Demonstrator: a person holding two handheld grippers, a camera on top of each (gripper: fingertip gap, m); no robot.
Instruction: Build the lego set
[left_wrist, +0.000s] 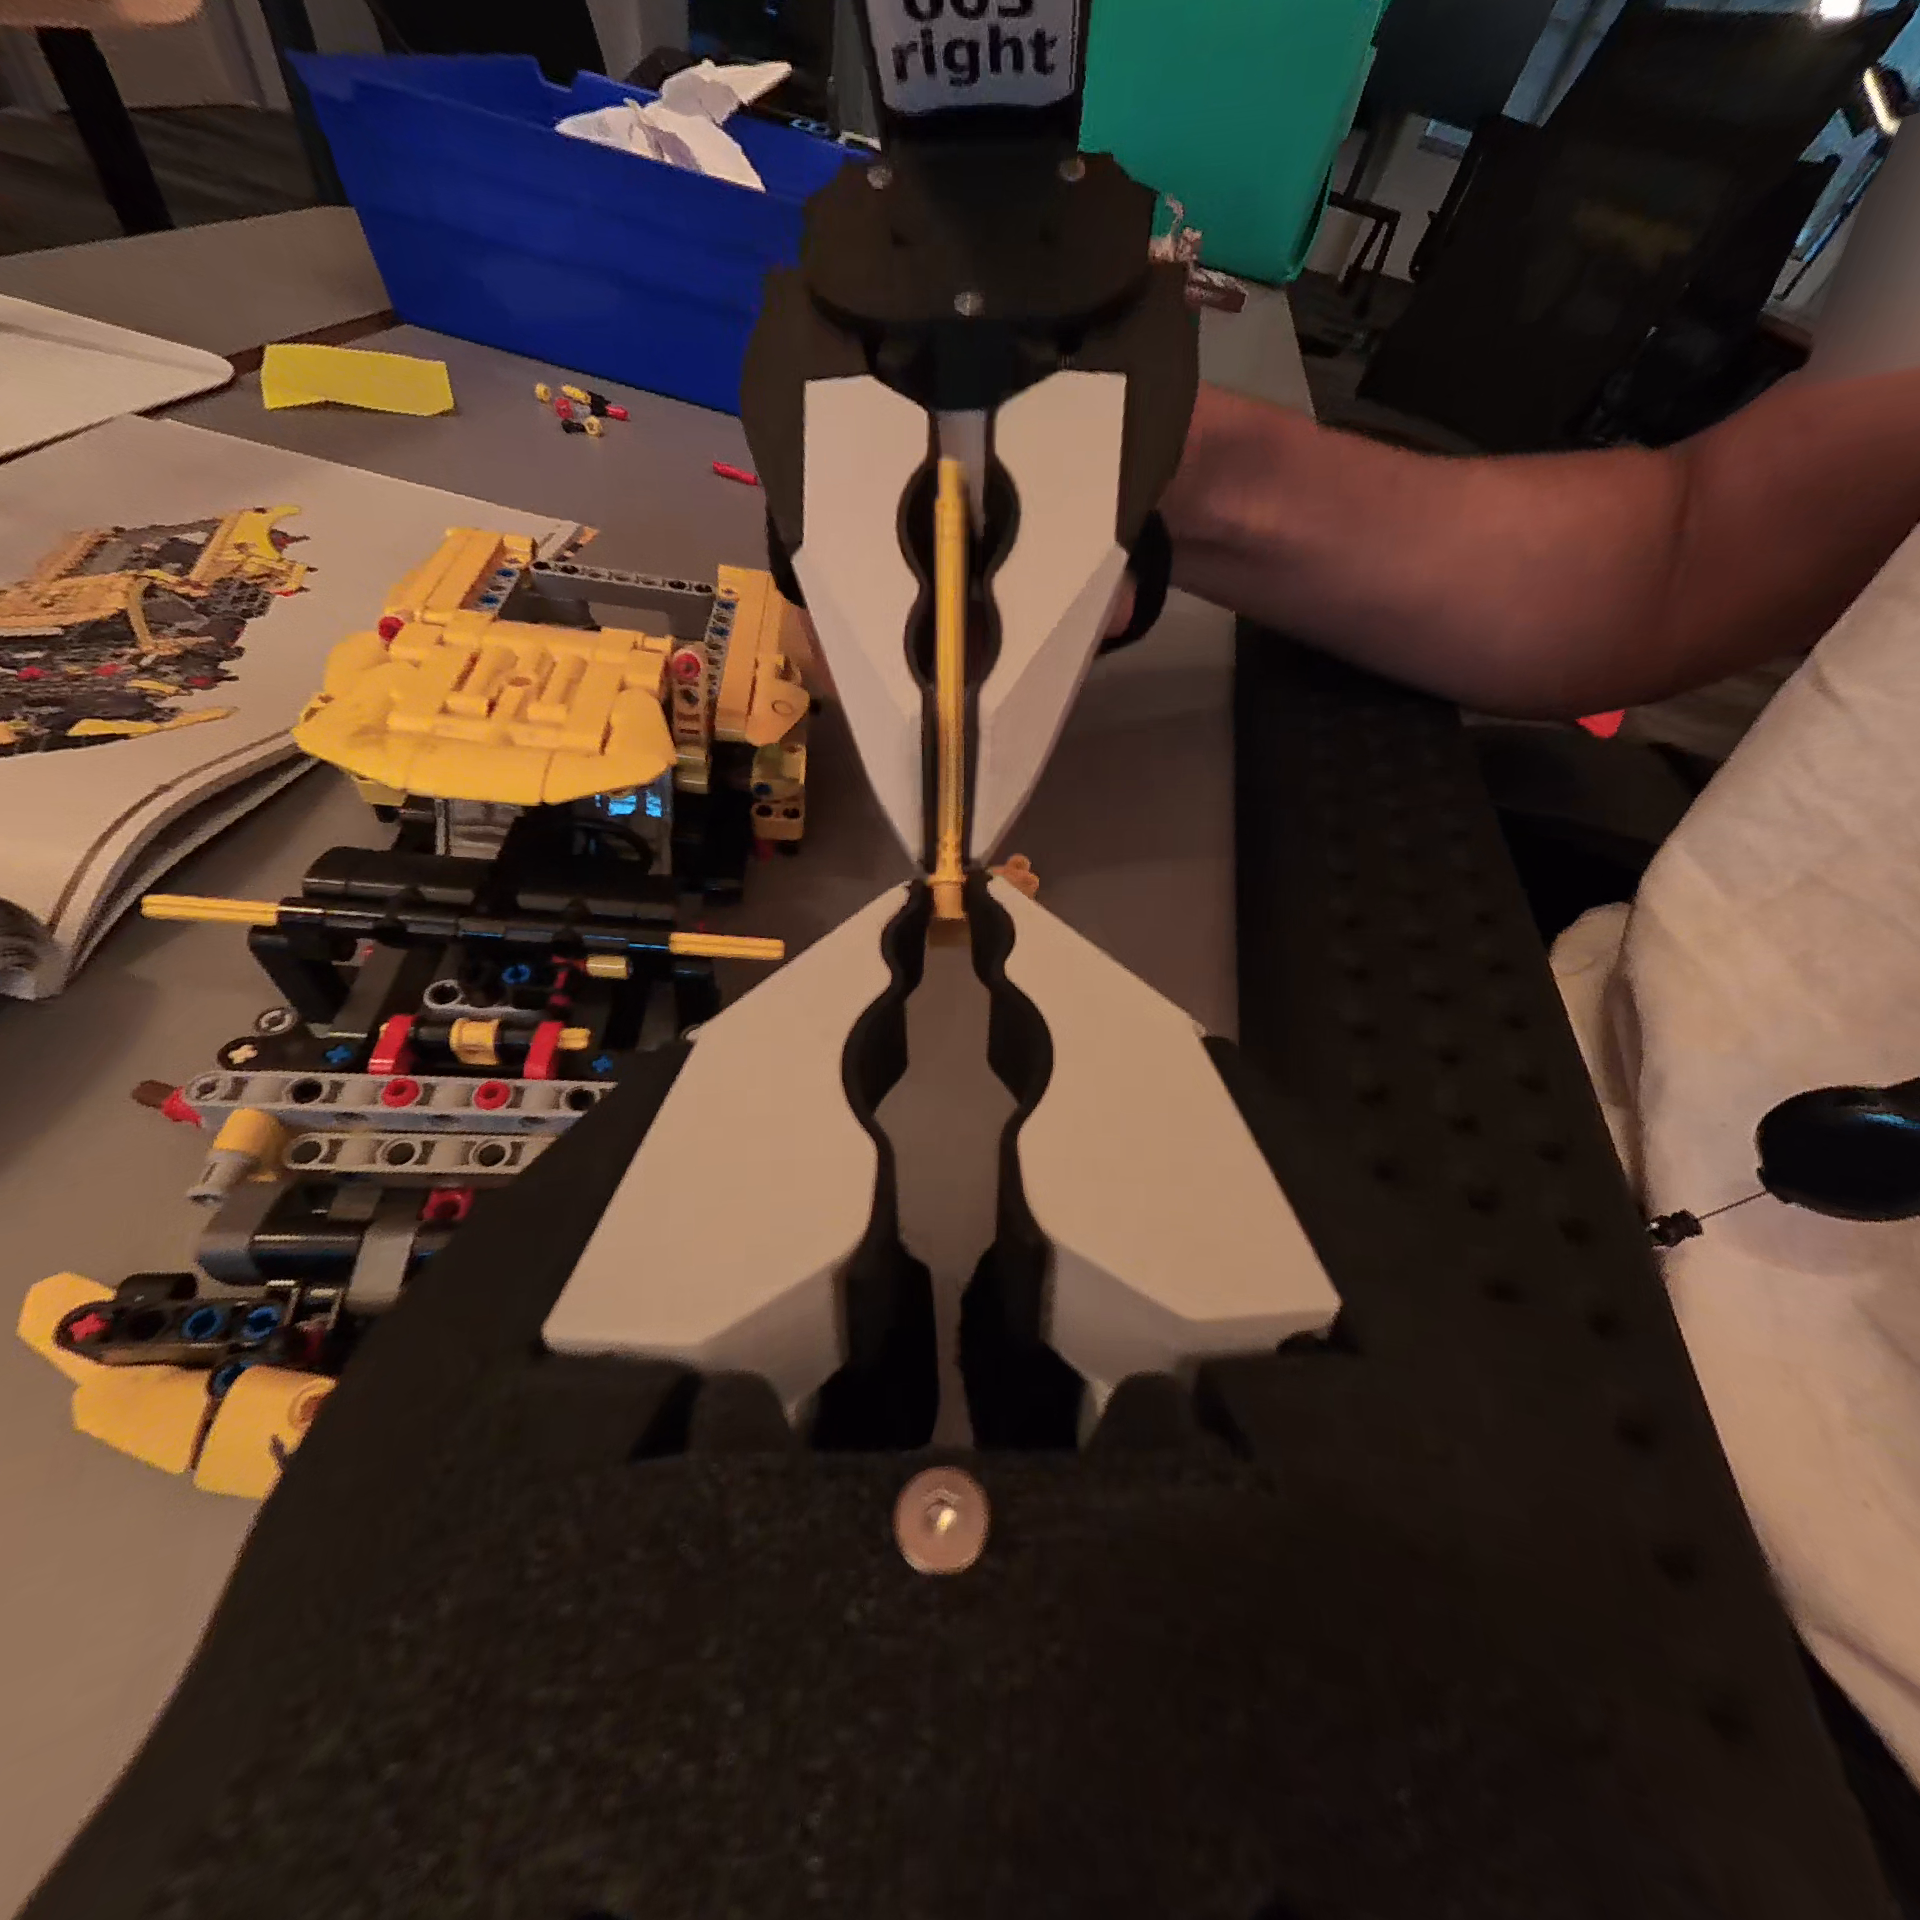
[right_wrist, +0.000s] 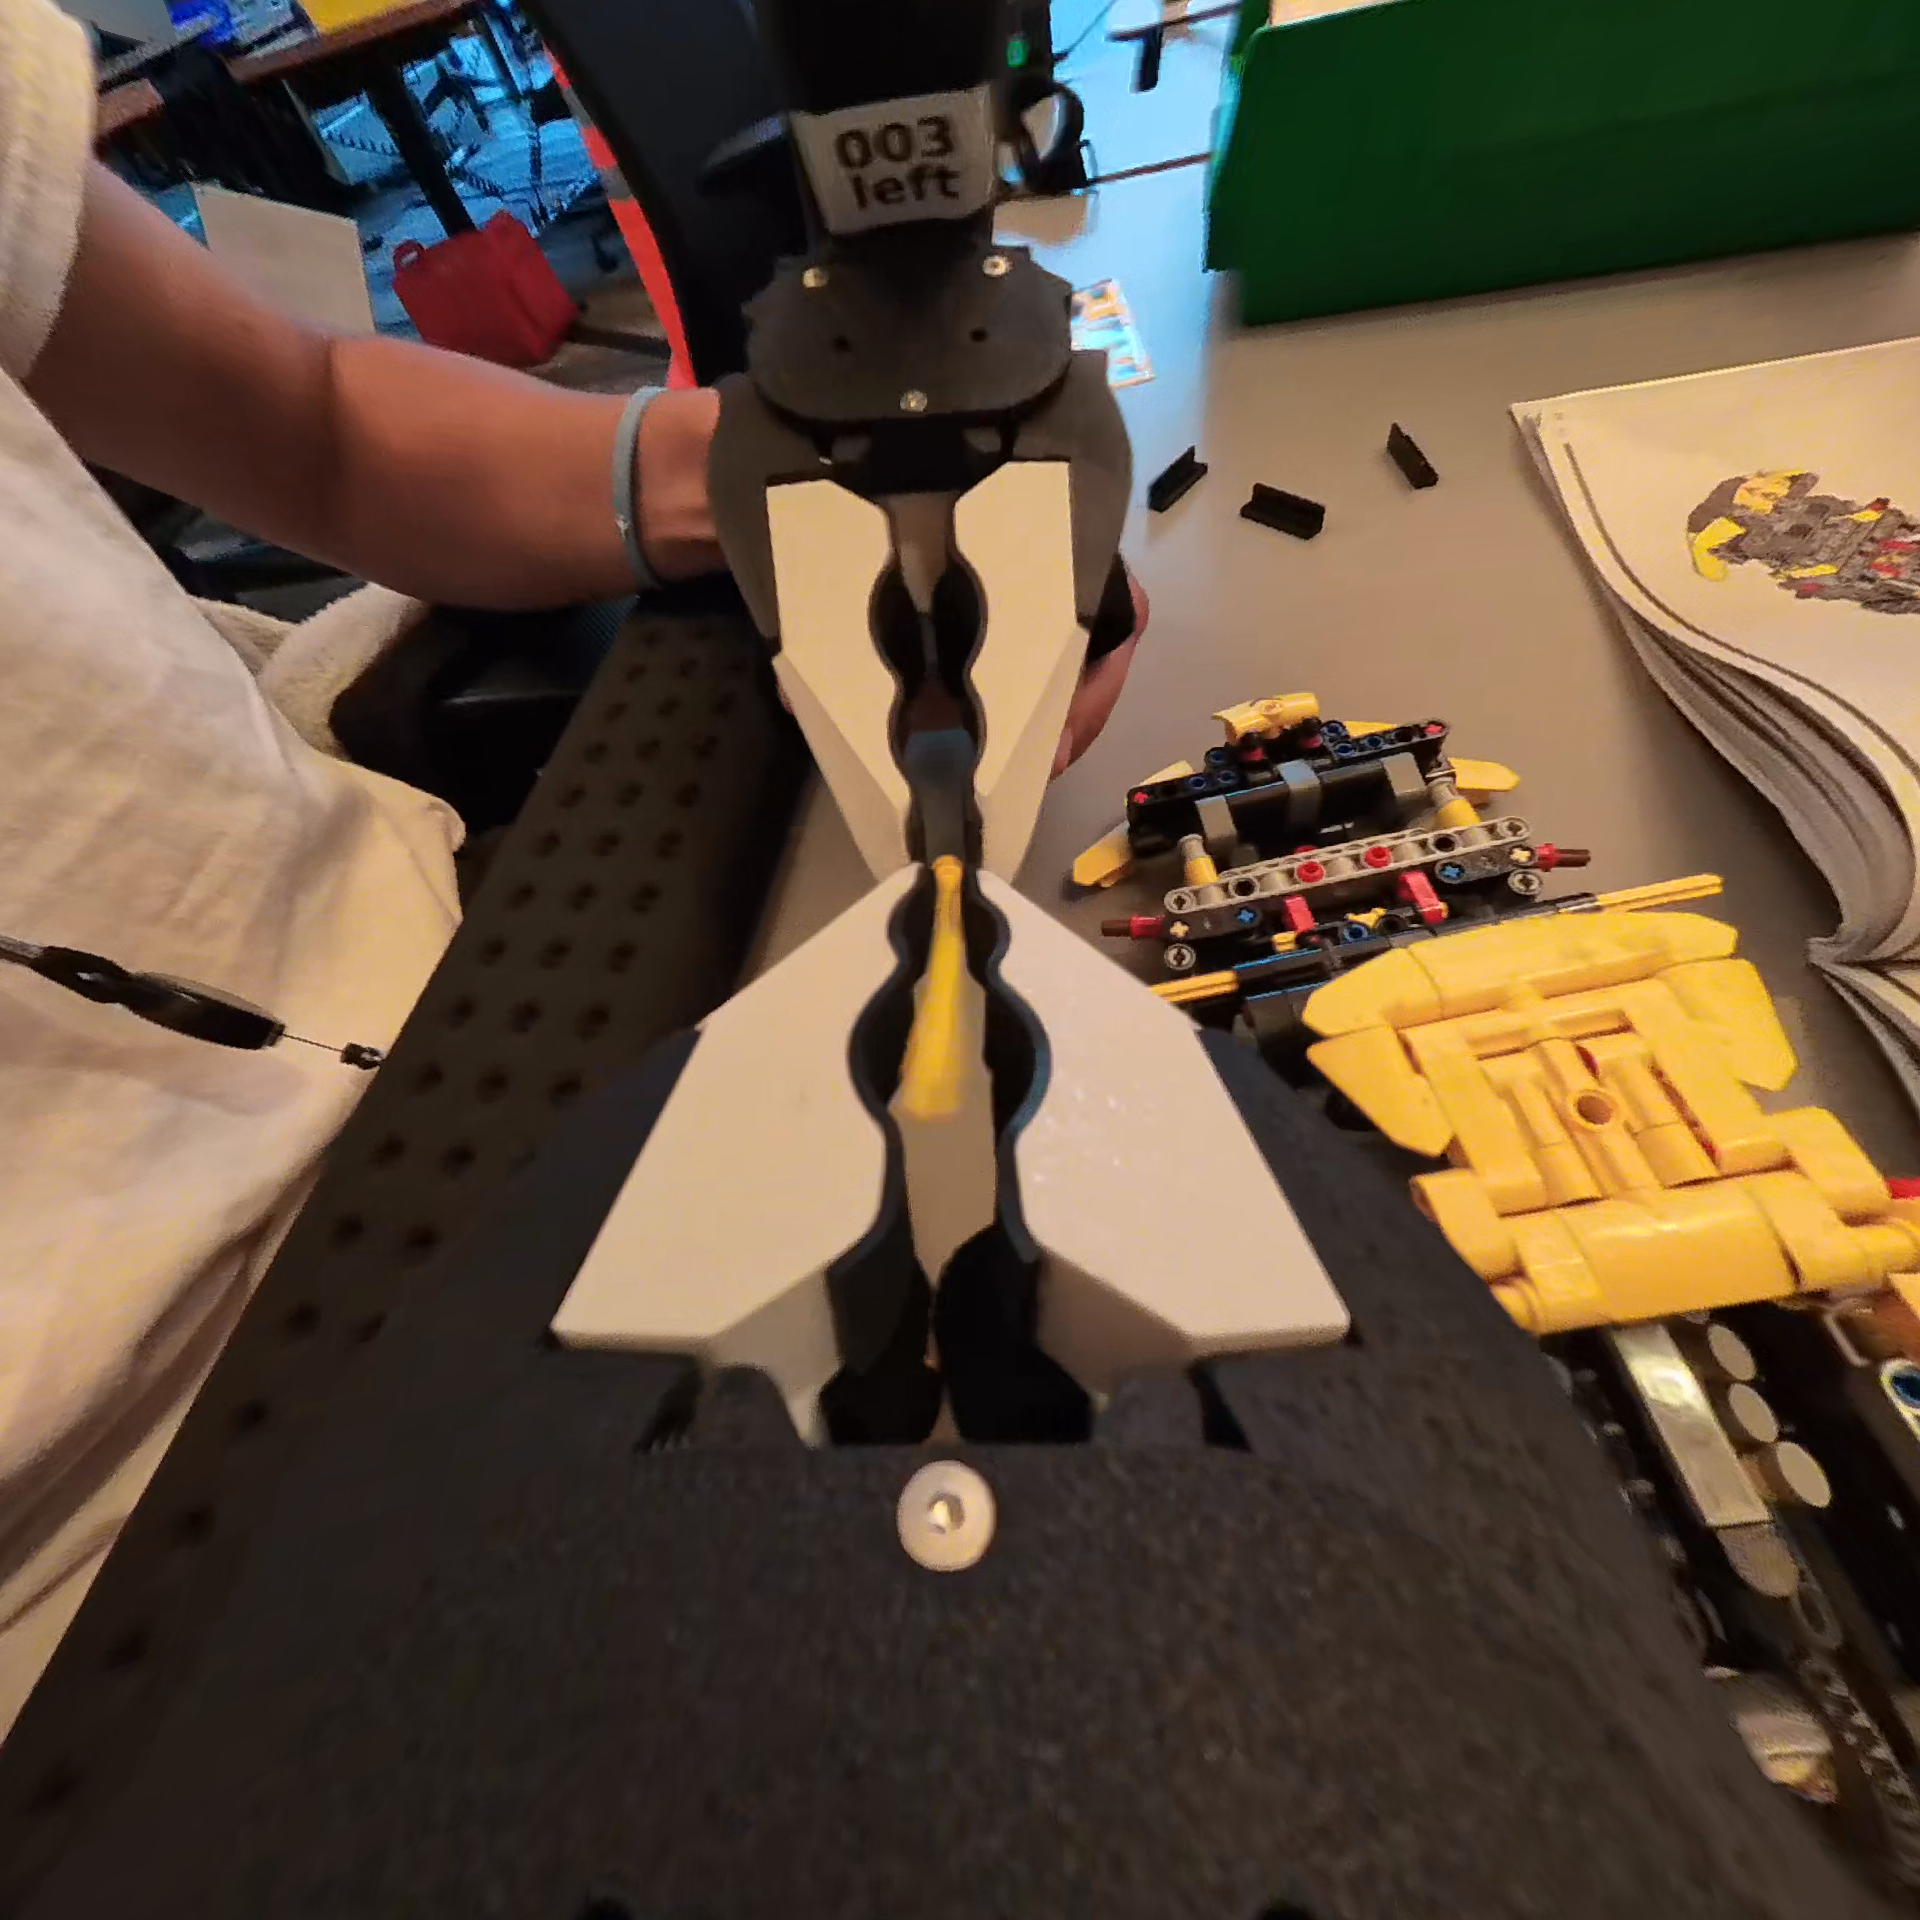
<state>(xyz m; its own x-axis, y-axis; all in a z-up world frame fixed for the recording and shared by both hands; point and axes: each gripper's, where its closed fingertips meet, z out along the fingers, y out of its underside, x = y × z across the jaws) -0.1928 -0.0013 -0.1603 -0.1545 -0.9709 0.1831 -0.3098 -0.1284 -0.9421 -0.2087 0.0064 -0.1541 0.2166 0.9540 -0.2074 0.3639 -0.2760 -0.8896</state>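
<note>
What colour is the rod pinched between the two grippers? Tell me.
Yellow; the rod shows best in the left wrist view.

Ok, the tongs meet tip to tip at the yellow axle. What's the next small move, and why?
Probably squeeze the left tongs firmly first. The right tongs grip the yellow axle along its length; only its end reaches the left tips, and that grip isn't clearly closed.

Yellow axle (left_wrist: 951, 675) far end hidden btwn right gripper (left_wrist: 948, 868) fingers; near tip buried in left gripper (left_wrist: 948, 896). Lego model (right_wrist: 1590, 1132) cut off by right edge in right wrist view. Tiny loose parts (left_wrist: 578, 405) by blue bin (left_wrist: 540, 229) too small to ID
</note>
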